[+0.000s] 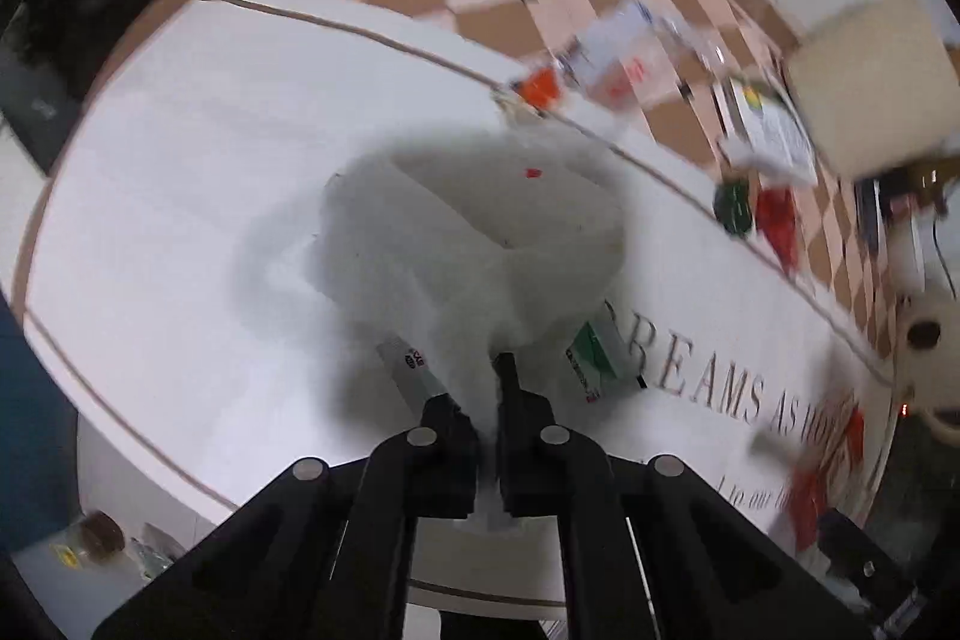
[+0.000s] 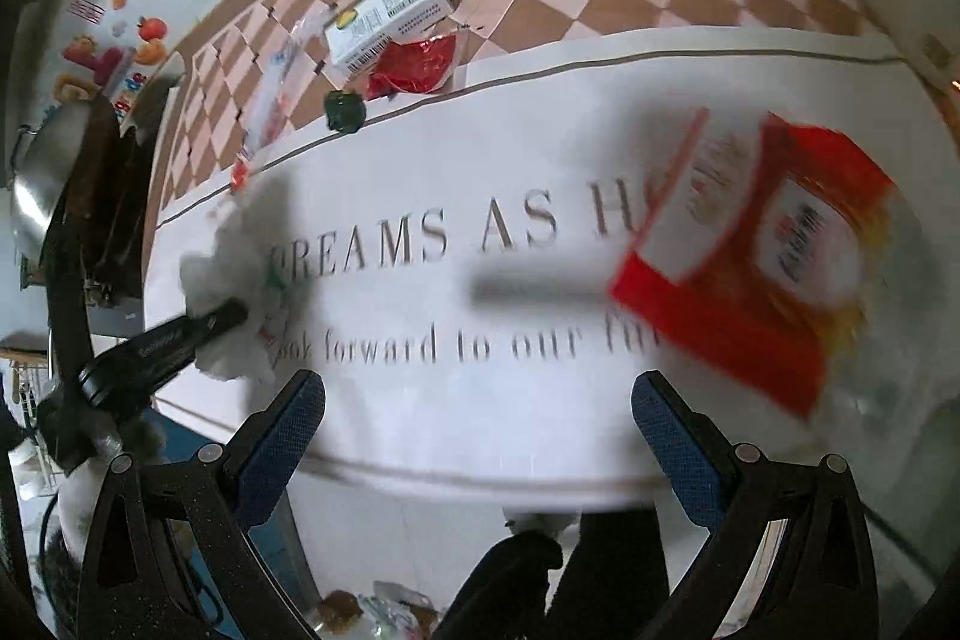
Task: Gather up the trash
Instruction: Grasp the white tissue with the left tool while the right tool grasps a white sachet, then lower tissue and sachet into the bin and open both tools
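The white tabletop (image 2: pixel 540 148) has big letters on it. The white bag (image 1: pixel 474 244) sits there, pinched by the left gripper (image 1: pixel 489 400). The right gripper (image 2: pixel 477 418) fingers are wide apart (holding nothing), near the red packet (image 2: pixel 756 244).

A crumpled white plastic bag (image 1: pixel 474 244) hangs open above the table, near a blurred red packet (image 2: pixel 756 256).

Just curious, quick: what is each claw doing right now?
Left gripper: shut on the thin white plastic bag.
Right gripper: open, holding nothing.
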